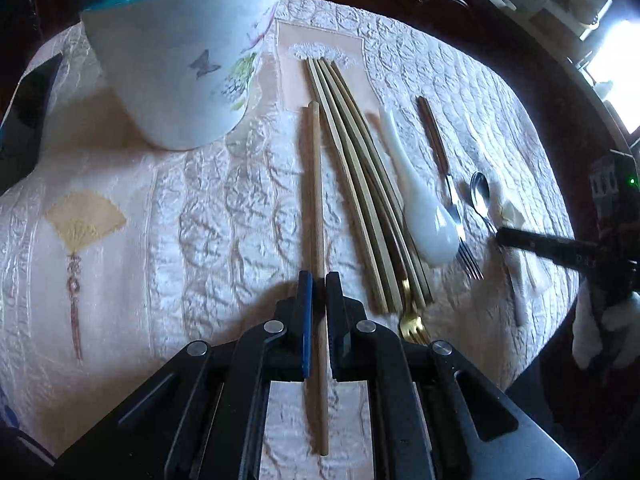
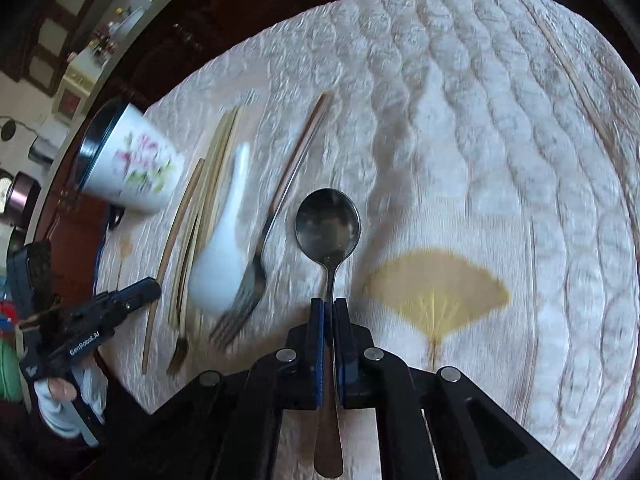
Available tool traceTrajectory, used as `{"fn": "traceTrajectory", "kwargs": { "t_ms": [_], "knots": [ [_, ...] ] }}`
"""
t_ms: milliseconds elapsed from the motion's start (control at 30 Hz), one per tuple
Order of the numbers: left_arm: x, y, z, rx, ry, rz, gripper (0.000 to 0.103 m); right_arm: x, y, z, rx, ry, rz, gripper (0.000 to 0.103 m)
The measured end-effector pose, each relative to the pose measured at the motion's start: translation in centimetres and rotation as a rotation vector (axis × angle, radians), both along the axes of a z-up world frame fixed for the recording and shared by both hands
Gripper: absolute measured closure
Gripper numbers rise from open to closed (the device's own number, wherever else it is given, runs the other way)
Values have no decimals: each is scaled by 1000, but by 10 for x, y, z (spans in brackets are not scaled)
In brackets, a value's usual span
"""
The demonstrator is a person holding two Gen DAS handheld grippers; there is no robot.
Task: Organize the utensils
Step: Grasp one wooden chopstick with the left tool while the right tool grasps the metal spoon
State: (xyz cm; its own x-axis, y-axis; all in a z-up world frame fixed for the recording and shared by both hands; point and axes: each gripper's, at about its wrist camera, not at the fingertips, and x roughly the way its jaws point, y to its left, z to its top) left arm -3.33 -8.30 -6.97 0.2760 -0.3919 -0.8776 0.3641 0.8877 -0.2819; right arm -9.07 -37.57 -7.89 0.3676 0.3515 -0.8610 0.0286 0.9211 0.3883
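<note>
On a tabletop (image 1: 180,200) covered with a quilted cream cloth, we see both tools closed on utensils. The left tool (image 1: 319,280) grips a pair of wooden chopsticks (image 1: 314,184) near their lower end; they lie lengthwise on the cloth, just left of the main bundle of chopsticks (image 1: 360,184). A gold fork (image 1: 412,322) pokes out from under that bundle at its near end. Beside the bundle rest a white ceramic spoon (image 1: 420,216), then a wood-handled fork (image 1: 448,184), its tines toward us. Further right, the right tool (image 2: 329,306) clamps the handle of a metal spoon (image 2: 327,224), bowl facing up and pointing away, next to a yellow fan motif (image 2: 436,280) stitched into the cloth. A floral cup (image 1: 176,60) with a dark teal rim stands at the far left of the row, well apart from the gripped chopsticks. We can make out a gloved hand (image 2: 68,400) behind the left tool.
</note>
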Motion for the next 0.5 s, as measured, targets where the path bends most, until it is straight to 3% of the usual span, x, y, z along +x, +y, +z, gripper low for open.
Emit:
{"fn": "traceTrajectory", "kwargs": {
  "t_ms": [67,100,167,300,500],
  "knots": [
    [4,0,4,-19,-8,10,95,3,-2,6,-39,-39,-11,87],
    [8,0,6,-27,-22,22,90,5,-4,8,-48,-53,-16,76],
    [18,-2,10,-48,-45,37,58,13,-7,13,-46,-86,-18,72],
    [37,-14,10,-49,-66,38,47,31,-7,9,-70,-116,23,69],
    [54,-33,-1,31,-75,27,47,46,0,-2,-39,-129,59,72]
  ]
}}
